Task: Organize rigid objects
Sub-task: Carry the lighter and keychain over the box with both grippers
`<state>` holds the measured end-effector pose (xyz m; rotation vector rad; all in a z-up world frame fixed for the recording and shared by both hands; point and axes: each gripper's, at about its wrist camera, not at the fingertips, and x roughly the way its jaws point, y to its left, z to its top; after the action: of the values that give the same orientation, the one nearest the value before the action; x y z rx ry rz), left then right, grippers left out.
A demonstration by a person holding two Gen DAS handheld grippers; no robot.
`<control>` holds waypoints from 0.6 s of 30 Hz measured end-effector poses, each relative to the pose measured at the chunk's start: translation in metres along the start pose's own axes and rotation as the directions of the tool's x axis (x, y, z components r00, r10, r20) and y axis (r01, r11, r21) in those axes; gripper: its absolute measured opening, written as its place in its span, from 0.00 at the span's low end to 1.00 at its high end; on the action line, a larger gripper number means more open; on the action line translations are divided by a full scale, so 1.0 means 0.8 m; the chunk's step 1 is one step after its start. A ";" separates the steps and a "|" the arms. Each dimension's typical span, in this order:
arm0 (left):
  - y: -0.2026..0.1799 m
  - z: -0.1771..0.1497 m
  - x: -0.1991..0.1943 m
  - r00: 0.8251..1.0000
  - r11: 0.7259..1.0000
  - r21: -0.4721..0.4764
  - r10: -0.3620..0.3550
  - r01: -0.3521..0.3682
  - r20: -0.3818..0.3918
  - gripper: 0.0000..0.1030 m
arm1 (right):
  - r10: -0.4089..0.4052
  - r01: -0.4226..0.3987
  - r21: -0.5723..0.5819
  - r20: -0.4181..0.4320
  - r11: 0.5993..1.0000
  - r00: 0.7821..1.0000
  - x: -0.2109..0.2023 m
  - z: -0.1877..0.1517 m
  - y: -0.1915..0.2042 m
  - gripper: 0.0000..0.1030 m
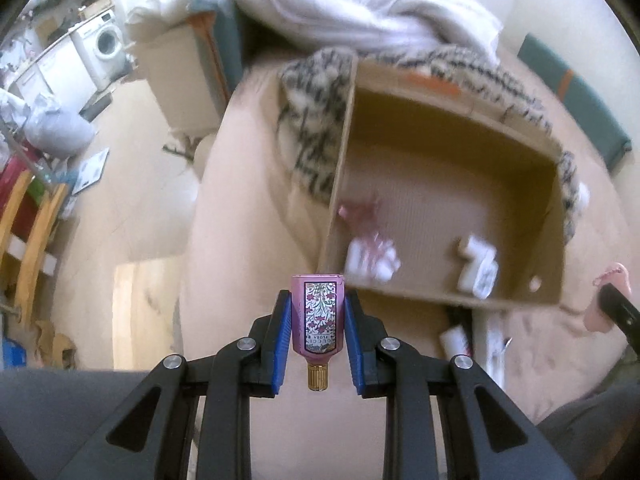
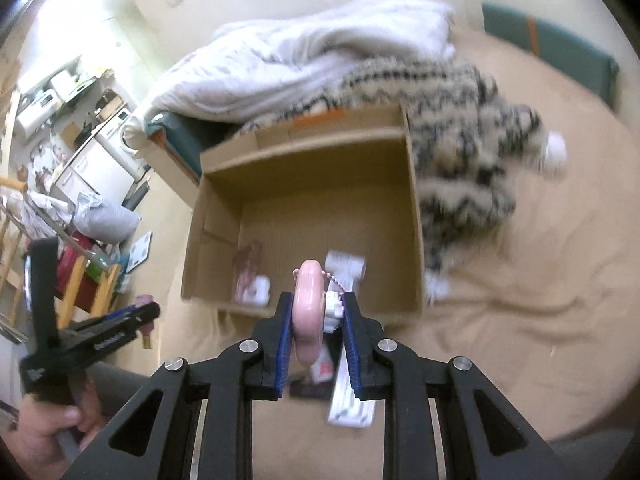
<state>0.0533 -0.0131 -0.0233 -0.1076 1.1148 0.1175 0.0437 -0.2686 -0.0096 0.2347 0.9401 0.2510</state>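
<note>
Gripping a pink perfume bottle, your left hand-held gripper has its blue pads pressed on both flat sides of it, with the gold cap pointing back toward you and the flowered label facing up. Your right hand-held gripper is clamped on a pink ring-shaped charm, which stands on edge between the pads with a small white figure and a bead chain hanging on its right side. Just below and beyond the right hand-held gripper, a flat white packet and a dark item lie on the beige bed sheet.

Ahead of both hand-held grippers sits an open cardboard box on the bed; the perfume bottle is just short of its near wall, and the charm hangs at the near rim. Inside, at the near end of the floor, lie a pink-and-white packaged item to the left and a white bottle-like item to the right; both are blurred.

Beyond the box and to its right, a shaggy cream-and-black patterned throw touches the box wall. Farther still, a white duvet is heaped at the far side of the bed. Far off to the left, you can see a washing machine against the wall.
</note>
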 end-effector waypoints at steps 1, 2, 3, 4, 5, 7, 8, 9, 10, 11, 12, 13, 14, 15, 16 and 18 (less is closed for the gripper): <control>0.003 0.007 -0.003 1.000 1.000 -0.004 -0.002 0.002 0.019 0.22 | -0.002 0.002 -0.010 0.015 1.000 1.000 -0.001 0.008 0.001 0.24; 0.003 0.014 -0.006 0.999 1.000 -0.004 0.000 0.001 0.037 0.22 | -0.003 0.004 -0.017 0.028 1.000 1.000 -0.003 0.015 0.001 0.24; 0.003 0.019 -0.009 0.999 1.000 -0.001 0.000 0.000 0.052 0.22 | -0.003 0.004 -0.022 0.041 1.000 0.999 -0.005 0.023 0.001 0.24; 0.003 0.027 -0.013 0.997 1.000 -0.001 0.002 -0.002 0.073 0.22 | -0.002 0.003 -0.026 0.060 1.000 0.998 -0.007 0.030 0.002 0.24; 0.003 0.034 -0.018 0.995 1.000 -0.001 0.004 -0.004 0.096 0.22 | -0.001 0.004 -0.031 0.079 1.000 0.997 -0.008 0.038 0.004 0.24; 0.000 0.047 -0.026 0.991 1.000 -0.001 0.005 -0.005 0.136 0.22 | -0.006 0.013 -0.050 0.124 0.999 0.992 -0.011 0.052 0.008 0.24; -0.001 0.053 -0.029 0.988 1.000 0.000 0.004 -0.004 0.152 0.22 | -0.010 0.019 -0.061 0.145 0.998 0.989 -0.014 0.056 0.011 0.24; -0.004 0.061 -0.032 0.986 1.000 0.004 0.002 -0.002 0.169 0.22 | -0.016 0.029 -0.074 0.164 0.997 0.986 -0.014 0.063 0.012 0.24; -0.004 0.066 -0.034 0.984 1.000 0.009 -0.001 -0.001 0.180 0.22 | -0.020 0.036 -0.087 0.175 0.996 0.984 -0.012 0.069 0.014 0.24; -0.008 0.072 -0.035 0.982 1.000 0.018 -0.003 0.000 0.189 0.22 | -0.022 0.039 -0.093 0.178 0.995 0.984 -0.008 0.075 0.015 0.24; -0.012 0.077 -0.034 0.981 1.000 0.024 -0.006 0.002 0.192 0.22 | -0.020 0.036 -0.091 0.176 0.995 0.984 -0.003 0.080 0.015 0.24; -0.018 0.083 -0.030 0.981 0.999 0.032 -0.013 0.007 0.193 0.22 | -0.016 0.031 -0.088 0.169 0.996 0.985 0.004 0.084 0.013 0.24; -0.023 0.088 -0.027 0.982 0.999 0.040 -0.016 0.009 0.190 0.22 | -0.014 0.027 -0.079 0.156 0.997 0.988 0.014 0.088 0.010 0.24; -0.029 0.092 -0.020 0.983 0.999 0.050 -0.019 0.010 0.184 0.22 | -0.013 0.023 -0.070 0.141 0.997 0.990 0.024 0.090 0.007 0.24; -0.036 0.095 -0.015 0.983 0.998 0.057 -0.021 0.011 0.181 0.22 | -0.014 0.021 -0.060 0.125 0.998 0.992 0.035 0.091 0.003 0.24; -0.049 0.098 0.003 0.984 0.996 0.086 -0.020 0.005 0.179 0.22 | -0.021 0.025 -0.046 0.086 0.999 0.996 0.059 0.087 -0.007 0.24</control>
<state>0.1292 -0.0402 0.0099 -0.0272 0.9368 0.0669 0.1278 -0.2650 -0.0077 0.1899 0.8513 0.2395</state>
